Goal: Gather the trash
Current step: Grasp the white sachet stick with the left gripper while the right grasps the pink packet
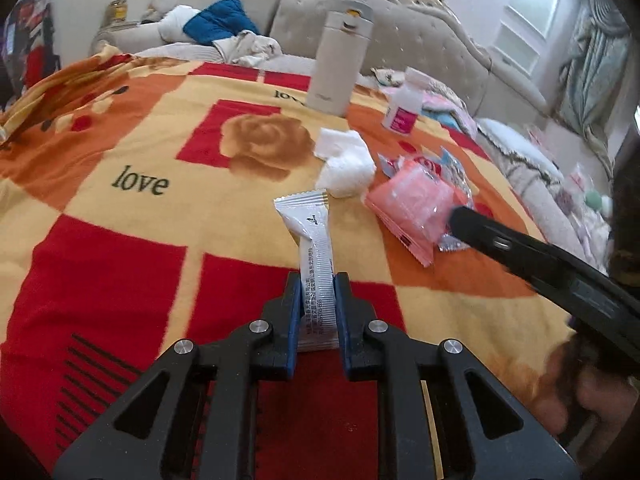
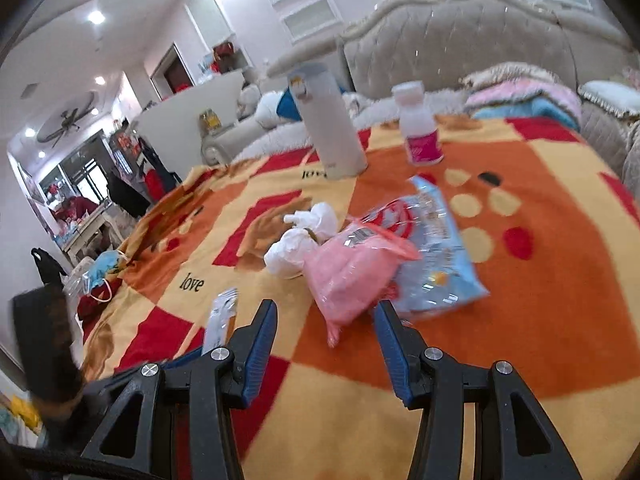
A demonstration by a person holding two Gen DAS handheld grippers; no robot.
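Trash lies on the blanket (image 1: 120, 152) that covers the tabletop. The left claw (image 1: 318, 300) is closed tight on a white packet (image 1: 314, 248), which sticks up between its blue pads. The right claw (image 2: 326, 320) is wide open and holds nothing. It points at a pink wrapper (image 2: 348, 272), which sits just in front of it. A blue wrapper (image 2: 436, 248) and a crumpled tissue (image 2: 296, 244) touch the pink one. A tall cup (image 2: 328, 120) and a small bottle (image 2: 418, 128) stand farther back.

One piece looks picked up, and the next grab is about to start. The right claw likely needs to move forward around the pink wrapper, then squeeze shut.
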